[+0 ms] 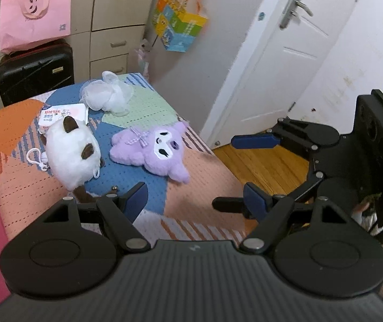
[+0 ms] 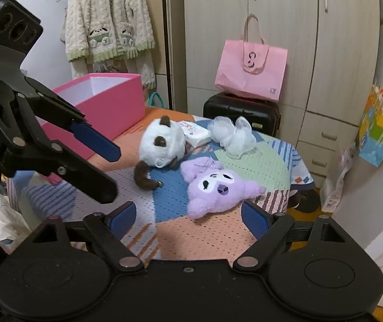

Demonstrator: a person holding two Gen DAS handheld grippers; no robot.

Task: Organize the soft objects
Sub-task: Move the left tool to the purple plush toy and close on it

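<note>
A purple plush (image 1: 155,149) (image 2: 215,187) lies on the patchwork cloth, with a white plush with brown ears (image 1: 70,153) (image 2: 162,143) to its left. A white mesh puff (image 1: 108,95) (image 2: 231,132) and a tissue pack (image 1: 57,115) (image 2: 195,132) lie behind them. A pink box (image 2: 105,102) stands open at the back left. My left gripper (image 1: 195,197) (image 2: 111,171) is open and empty, above the cloth's near part. My right gripper (image 2: 188,214) (image 1: 223,171) is open and empty, just short of the purple plush.
The patchwork-covered table (image 1: 196,187) (image 2: 207,233) ends at wooden floor (image 1: 266,163) on the right. A black suitcase (image 1: 34,72) (image 2: 242,110) with a pink bag (image 1: 34,16) (image 2: 253,71) stands behind. A white door (image 1: 285,53) is at the right. A jacket (image 2: 108,18) hangs behind the box.
</note>
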